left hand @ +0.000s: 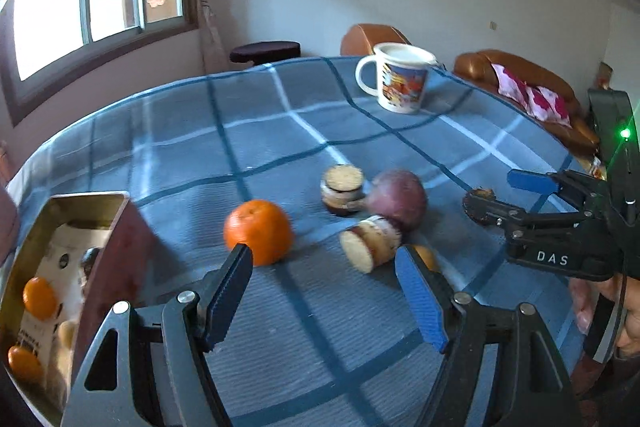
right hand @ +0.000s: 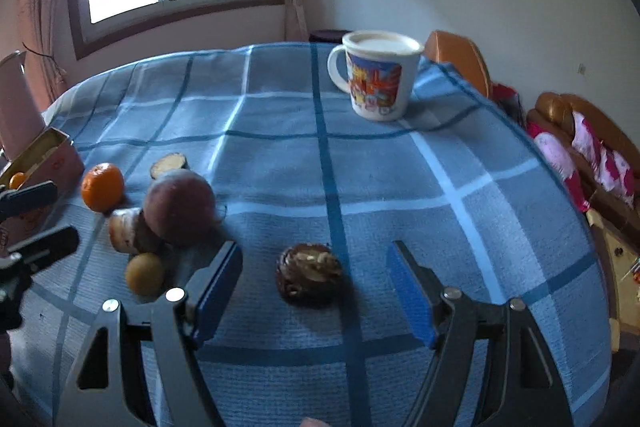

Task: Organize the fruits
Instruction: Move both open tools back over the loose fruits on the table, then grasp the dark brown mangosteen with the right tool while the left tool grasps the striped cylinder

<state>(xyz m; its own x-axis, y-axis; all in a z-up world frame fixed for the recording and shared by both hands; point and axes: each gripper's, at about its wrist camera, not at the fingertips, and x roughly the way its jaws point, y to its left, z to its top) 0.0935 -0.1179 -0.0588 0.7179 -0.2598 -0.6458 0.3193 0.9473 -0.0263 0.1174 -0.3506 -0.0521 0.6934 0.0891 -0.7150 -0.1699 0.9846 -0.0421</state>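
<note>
An orange (left hand: 258, 231) lies on the blue checked tablecloth (left hand: 280, 131), just ahead of my open left gripper (left hand: 324, 263). Beside it lie a purple round fruit (left hand: 398, 199), two cut sweet-potato pieces (left hand: 370, 243) (left hand: 342, 187) and a small yellow fruit (left hand: 426, 257). A tin box (left hand: 60, 291) at the left holds two oranges. My right gripper (right hand: 316, 263) is open, with a dark brown shrivelled fruit (right hand: 310, 275) lying between and just ahead of its fingers. The orange (right hand: 102, 187), the purple fruit (right hand: 178, 205) and the yellow fruit (right hand: 144, 273) lie to its left.
A white printed mug (left hand: 396, 79) stands at the far side of the table; it also shows in the right wrist view (right hand: 376, 79). Brown chairs with pink cloth (left hand: 532, 95) stand past the table's right edge. A window is on the left wall.
</note>
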